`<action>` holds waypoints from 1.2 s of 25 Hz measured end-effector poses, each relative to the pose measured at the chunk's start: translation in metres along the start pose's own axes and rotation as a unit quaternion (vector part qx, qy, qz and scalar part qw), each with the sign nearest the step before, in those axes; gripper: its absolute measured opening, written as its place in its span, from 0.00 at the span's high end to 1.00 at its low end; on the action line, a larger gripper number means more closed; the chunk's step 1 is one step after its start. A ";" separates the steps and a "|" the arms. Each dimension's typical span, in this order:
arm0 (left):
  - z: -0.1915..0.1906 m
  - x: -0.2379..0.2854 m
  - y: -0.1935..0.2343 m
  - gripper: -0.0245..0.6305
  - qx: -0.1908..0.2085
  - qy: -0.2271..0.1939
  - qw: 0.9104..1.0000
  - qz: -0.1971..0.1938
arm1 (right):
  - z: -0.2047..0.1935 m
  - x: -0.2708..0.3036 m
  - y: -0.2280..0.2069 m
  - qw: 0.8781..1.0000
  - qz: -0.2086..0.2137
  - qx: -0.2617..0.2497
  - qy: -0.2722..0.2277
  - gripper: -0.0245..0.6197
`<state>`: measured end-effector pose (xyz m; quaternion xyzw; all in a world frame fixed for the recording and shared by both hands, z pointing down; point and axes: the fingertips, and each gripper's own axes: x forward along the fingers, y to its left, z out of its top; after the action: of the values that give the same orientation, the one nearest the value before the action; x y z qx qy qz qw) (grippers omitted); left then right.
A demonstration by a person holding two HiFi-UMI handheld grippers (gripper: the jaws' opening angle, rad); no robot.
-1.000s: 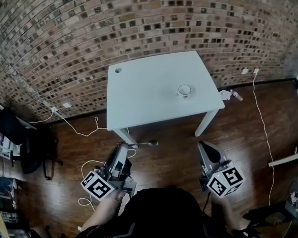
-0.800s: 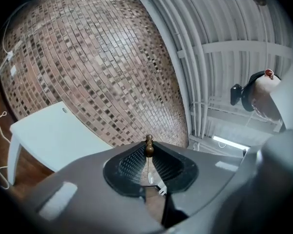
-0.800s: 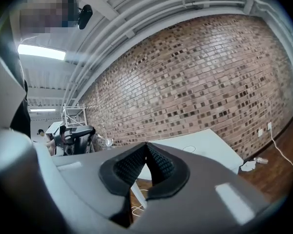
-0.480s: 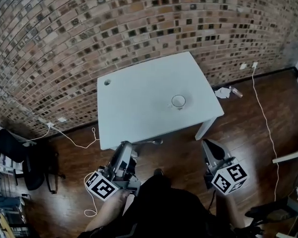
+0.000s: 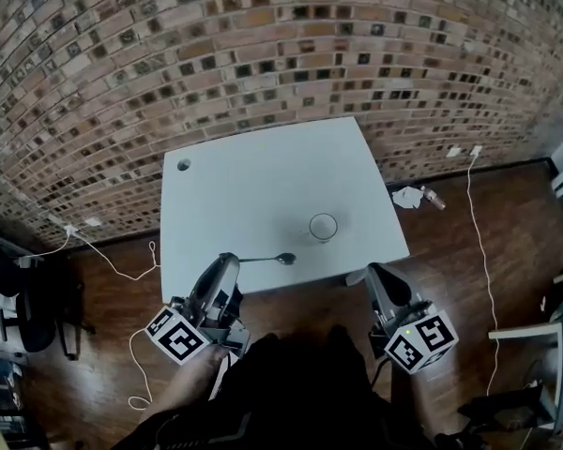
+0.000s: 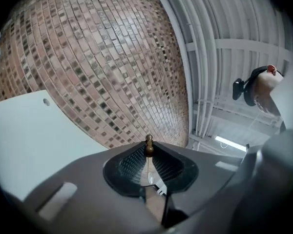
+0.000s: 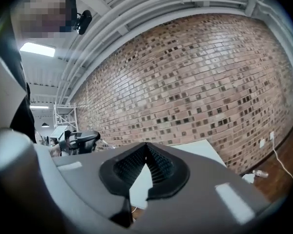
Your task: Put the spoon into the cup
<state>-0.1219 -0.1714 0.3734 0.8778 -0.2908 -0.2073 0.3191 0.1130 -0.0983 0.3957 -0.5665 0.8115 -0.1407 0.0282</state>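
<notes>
One spoon, handle pinched tight in the left hand-held gripper.
Its bowl leads, near the cup but short and left of it, over the worktop.

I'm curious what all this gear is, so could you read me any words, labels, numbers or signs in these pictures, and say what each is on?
No readable words, numbers or brands anywhere.
Black-and-white marker cube on the left gripper: square patterns only, no letters.
Matching cube on the right gripper: the same.
White rectangular table, small white cup, metal spoon, red-brown brick wall: no print visible.
</notes>
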 end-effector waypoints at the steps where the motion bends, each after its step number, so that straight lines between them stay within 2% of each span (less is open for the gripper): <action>1: -0.003 0.008 0.003 0.91 0.001 -0.004 1.000 0.010 | -0.003 0.004 -0.009 1.000 0.007 0.001 0.010 0.95; 4: -0.006 0.031 0.006 0.91 -0.010 -0.037 0.998 0.042 | 0.003 0.016 -0.038 0.999 0.034 -0.007 0.031 0.95; 6: -0.007 0.042 0.004 0.91 -0.004 -0.056 0.997 0.054 | 0.014 0.024 -0.054 0.998 0.053 -0.020 0.031 0.95; 10: -0.009 0.062 0.006 0.91 0.015 -0.062 0.995 0.073 | 0.025 0.041 -0.086 0.997 0.068 -0.008 0.023 0.95; 15: -0.007 0.070 0.003 0.91 0.033 -0.096 0.990 0.102 | 0.026 0.060 -0.101 0.994 0.105 -0.006 0.033 0.95; 20: -0.012 0.080 0.004 0.91 0.041 -0.107 0.985 0.127 | 0.030 0.071 -0.119 0.991 0.129 -0.012 0.043 0.95; 22: -0.013 0.081 0.007 0.91 0.046 -0.109 0.984 0.135 | 0.027 0.077 -0.125 0.990 0.132 -0.016 0.049 0.95; 25: -0.016 0.083 0.018 0.91 0.032 -0.103 0.985 0.138 | 0.025 0.088 -0.134 0.991 0.119 -0.015 0.052 0.95; 28: -0.011 0.091 0.035 0.91 0.021 -0.084 0.987 0.137 | 0.033 0.102 -0.137 0.994 0.098 -0.006 0.046 0.95; 30: -0.002 0.100 0.040 0.91 0.032 -0.067 0.989 0.126 | 0.041 0.111 -0.130 0.995 0.092 0.000 0.038 0.95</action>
<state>-0.0611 -0.2597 0.3840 0.8281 -0.4260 -0.2145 0.2946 0.2003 -0.2512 0.4025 -0.4834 0.8609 -0.1586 0.0099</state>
